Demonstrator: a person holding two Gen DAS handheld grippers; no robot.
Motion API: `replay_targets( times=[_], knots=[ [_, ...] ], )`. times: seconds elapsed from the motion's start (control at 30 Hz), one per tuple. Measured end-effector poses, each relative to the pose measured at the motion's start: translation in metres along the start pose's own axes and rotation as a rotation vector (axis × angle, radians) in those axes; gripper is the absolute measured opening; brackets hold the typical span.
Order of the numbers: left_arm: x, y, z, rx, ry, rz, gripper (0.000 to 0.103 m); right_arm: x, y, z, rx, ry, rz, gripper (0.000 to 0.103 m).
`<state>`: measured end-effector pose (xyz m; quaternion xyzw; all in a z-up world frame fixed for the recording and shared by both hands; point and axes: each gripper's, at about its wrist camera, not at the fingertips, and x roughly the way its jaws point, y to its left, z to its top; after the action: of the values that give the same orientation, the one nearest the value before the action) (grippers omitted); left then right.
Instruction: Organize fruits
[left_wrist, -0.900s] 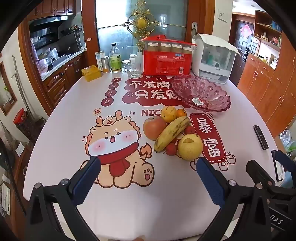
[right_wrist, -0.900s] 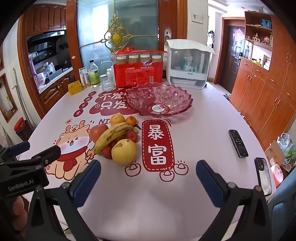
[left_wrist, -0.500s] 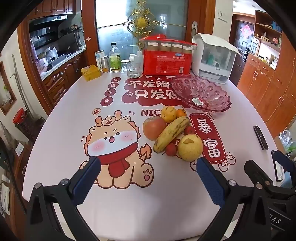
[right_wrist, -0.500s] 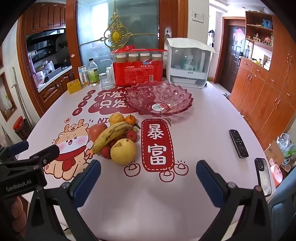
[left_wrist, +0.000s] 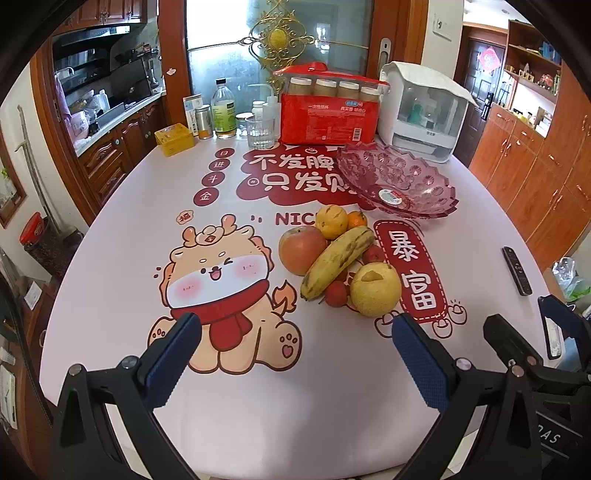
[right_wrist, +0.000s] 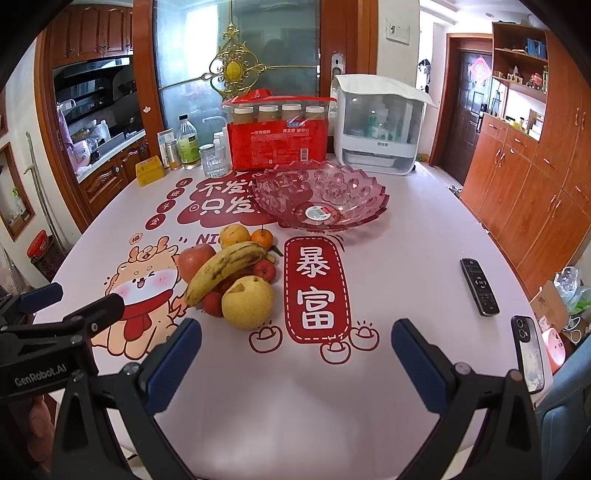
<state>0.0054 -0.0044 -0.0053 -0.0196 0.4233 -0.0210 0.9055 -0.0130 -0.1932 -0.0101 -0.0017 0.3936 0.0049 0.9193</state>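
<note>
A pile of fruit lies mid-table: a banana (left_wrist: 338, 256) on top, a red apple (left_wrist: 301, 248), a yellow pear (left_wrist: 375, 290), an orange (left_wrist: 332, 221), a small tangerine (left_wrist: 357, 218) and small red fruits (left_wrist: 336, 293). A pink glass bowl (left_wrist: 397, 182) stands empty behind the pile. My left gripper (left_wrist: 295, 328) is open and empty, near the table's front edge, short of the fruit. My right gripper (right_wrist: 295, 332) is open and empty, in front of the pear (right_wrist: 247, 302) and the banana (right_wrist: 225, 267). The bowl also shows in the right wrist view (right_wrist: 319, 199).
A red pack of jars (left_wrist: 328, 110), a white appliance (left_wrist: 424, 110), bottles, a glass (left_wrist: 259, 133) and a yellow tin (left_wrist: 173, 139) line the far edge. A remote (right_wrist: 479, 286) and a phone (right_wrist: 528, 352) lie at the right. The left gripper's body (right_wrist: 55, 339) shows at the left.
Both grippers have edged slightly forward toward the fruit. Nothing on the table has moved.
</note>
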Motion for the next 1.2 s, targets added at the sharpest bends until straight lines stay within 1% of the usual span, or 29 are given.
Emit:
replay_targets(
  times=[0.17,0.3,0.83,1.07,1.2],
  knots=[
    [0.001,-0.001,-0.001,0.014,-0.008,0.018,0.102,0.001,-0.002,0.000,0.010,0.015,0.022,0.103],
    [0.002,0.000,0.001,0.010,-0.006,0.011,0.102,0.002,-0.002,0.000,0.008,0.015,0.023,0.103],
    [0.002,0.001,0.002,0.014,-0.005,0.022,0.102,0.003,0.002,0.000,-0.003,0.013,0.024,0.103],
    [0.001,0.007,0.007,0.002,-0.020,-0.017,0.102,0.005,0.001,0.005,-0.019,0.008,0.022,0.103],
    [0.004,0.006,0.012,0.011,-0.020,-0.001,0.102,0.007,0.000,0.009,-0.026,0.004,0.019,0.103]
  ],
)
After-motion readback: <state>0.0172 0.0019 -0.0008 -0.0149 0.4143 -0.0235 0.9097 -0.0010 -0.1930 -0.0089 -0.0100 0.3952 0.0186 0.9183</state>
